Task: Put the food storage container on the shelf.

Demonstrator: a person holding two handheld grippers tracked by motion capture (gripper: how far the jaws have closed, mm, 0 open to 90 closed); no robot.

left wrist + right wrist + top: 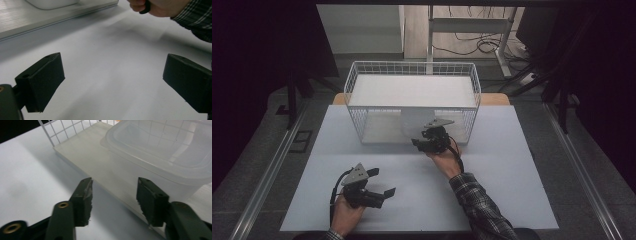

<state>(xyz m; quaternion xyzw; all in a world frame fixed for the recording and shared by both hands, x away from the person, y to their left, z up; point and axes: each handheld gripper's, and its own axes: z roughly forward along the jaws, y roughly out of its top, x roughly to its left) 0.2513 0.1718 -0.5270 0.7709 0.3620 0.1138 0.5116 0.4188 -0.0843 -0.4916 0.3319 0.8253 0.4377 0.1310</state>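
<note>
Right gripper (113, 200) at the rack's (412, 67) open front, jaws apart and empty — just short of the tub (162, 152). Left gripper (112, 82) — wide open, empty — well back from the rack.

- My right gripper (426, 141) sits at the open front of the white wire basket rack (357, 80), jaws apart, a translucent plastic tub (160, 152) just ahead blocking the way in
- The rack's solid white top shelf (412, 90) closes it from above
- My left gripper (379, 182), jaws wide, has bare pale table mat (492, 200) all round it
</note>
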